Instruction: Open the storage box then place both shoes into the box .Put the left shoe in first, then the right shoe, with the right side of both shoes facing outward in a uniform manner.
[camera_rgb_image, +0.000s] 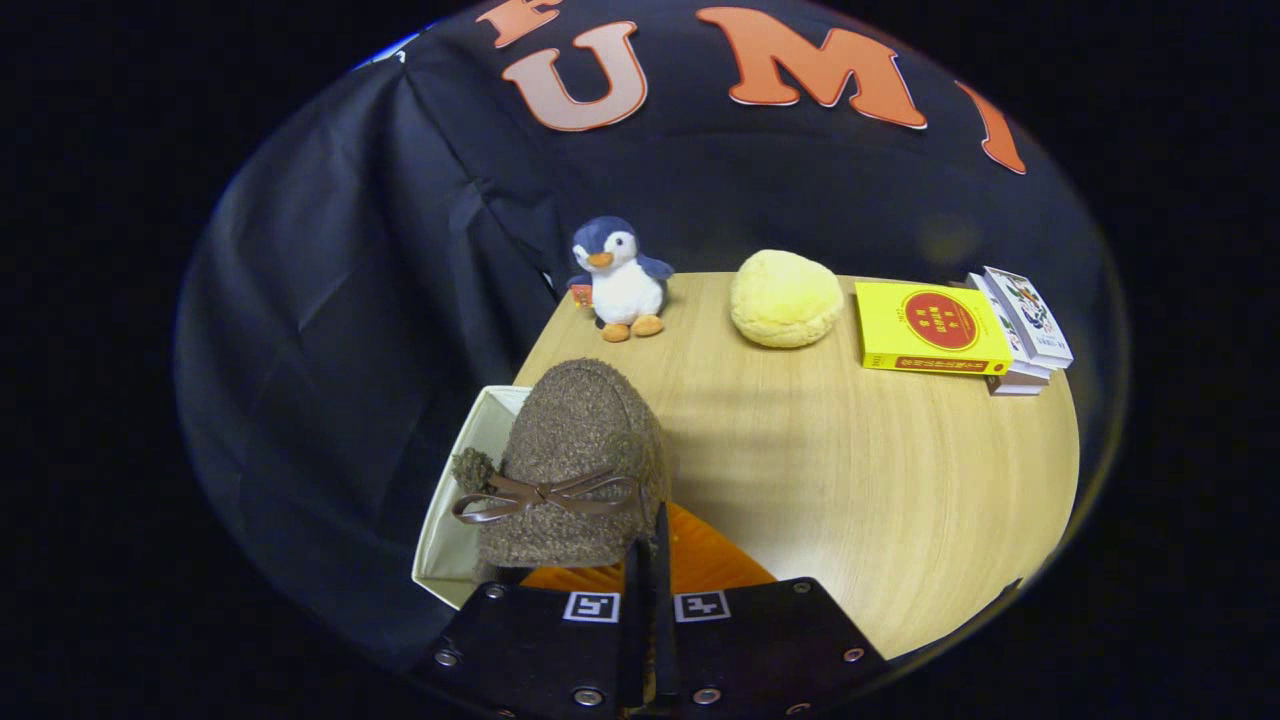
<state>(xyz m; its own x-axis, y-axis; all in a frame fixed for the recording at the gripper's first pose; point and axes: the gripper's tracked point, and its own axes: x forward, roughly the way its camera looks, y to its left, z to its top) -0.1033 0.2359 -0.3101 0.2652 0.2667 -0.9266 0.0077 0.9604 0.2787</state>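
Gripper fingers pinched tight on rim of brown fuzzy shoe, held above open storage box at wooden table corner. Beyond box: penguin plush, yellow cushion, books.

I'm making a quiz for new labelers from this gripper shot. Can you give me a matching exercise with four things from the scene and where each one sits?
Things:
1. brown shoe
2. penguin toy
3. yellow book
4. yellow cushion

Places:
A. at the table's far corner, by the black cloth
B. on the far side of the table, between the toy and the books
C. just ahead of the gripper, over the white box
D. leaning against a small stack of books

Pairs: 1-C, 2-A, 3-D, 4-B
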